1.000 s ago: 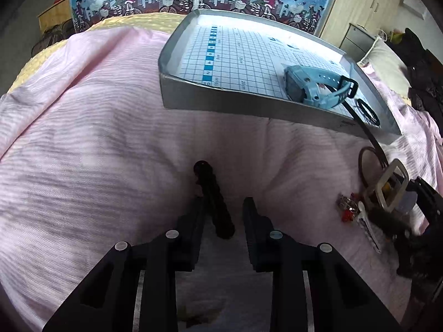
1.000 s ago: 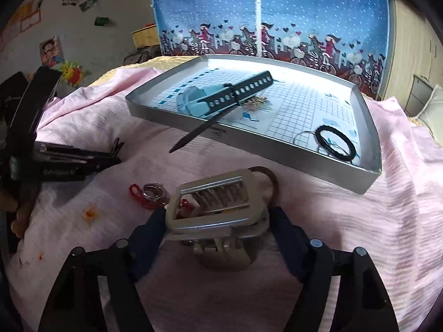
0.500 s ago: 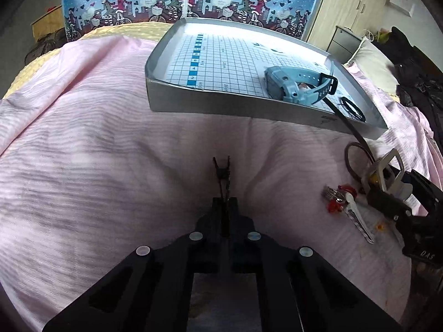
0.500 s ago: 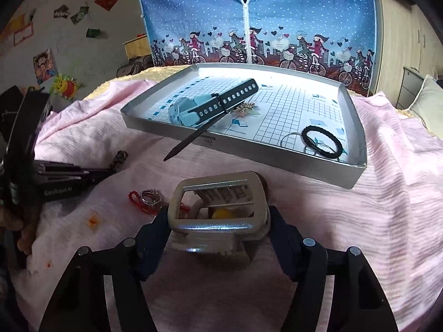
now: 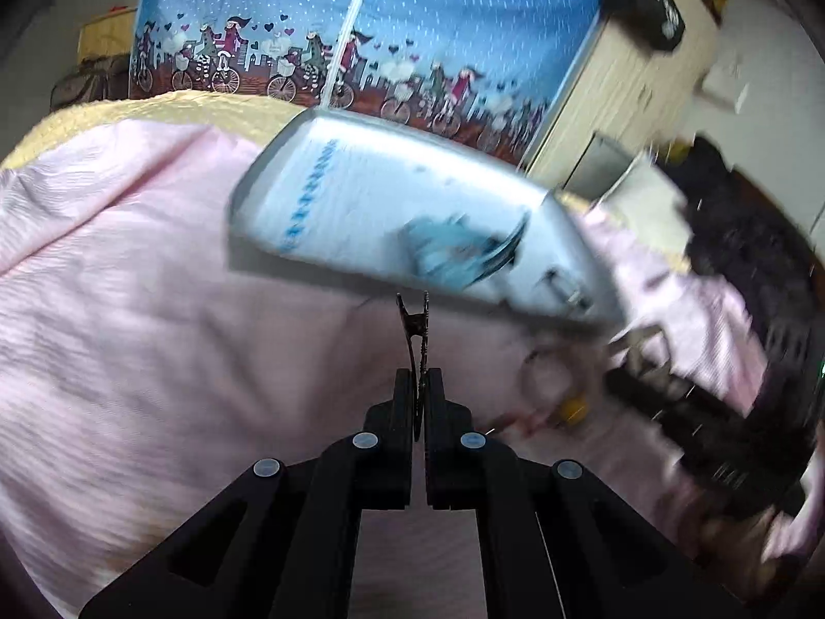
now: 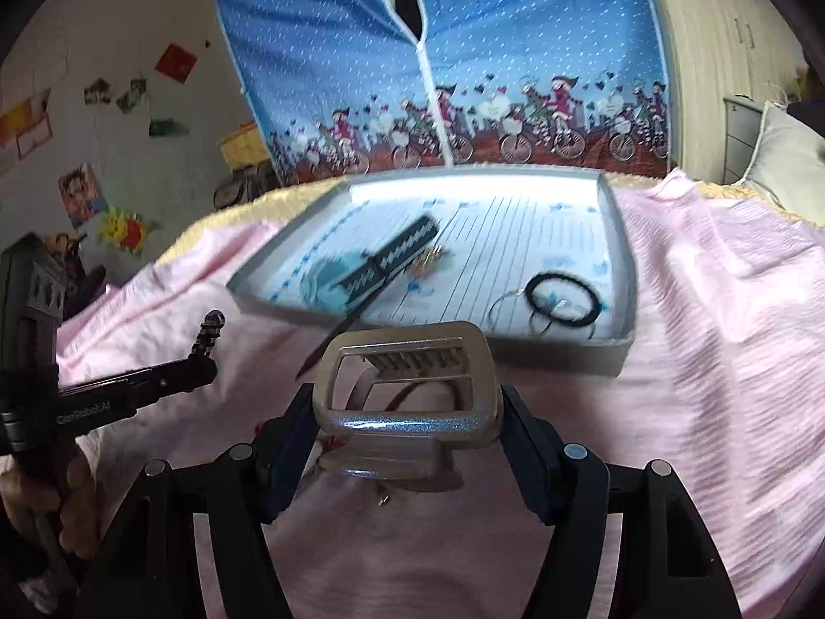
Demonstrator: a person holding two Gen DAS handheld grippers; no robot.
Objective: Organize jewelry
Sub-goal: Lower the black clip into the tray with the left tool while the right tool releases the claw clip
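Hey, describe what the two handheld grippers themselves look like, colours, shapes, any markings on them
Both are matte black plastic with open triangular cut-outs and small silver round fasteners. The left gripper has narrow, flat black fingers. The right gripper has dark blue pads. White lettering runs along the left gripper's side in the right wrist view.

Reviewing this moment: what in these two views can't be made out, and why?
- Left wrist view: contents of the silver tray are smeared by motion blur; the small items on the pink bedspread at right are unreadable too.
- Right wrist view: the beige rectangular claw clip hides what lies beneath it.
- Right wrist view: the gold trinket is too blurred to identify.
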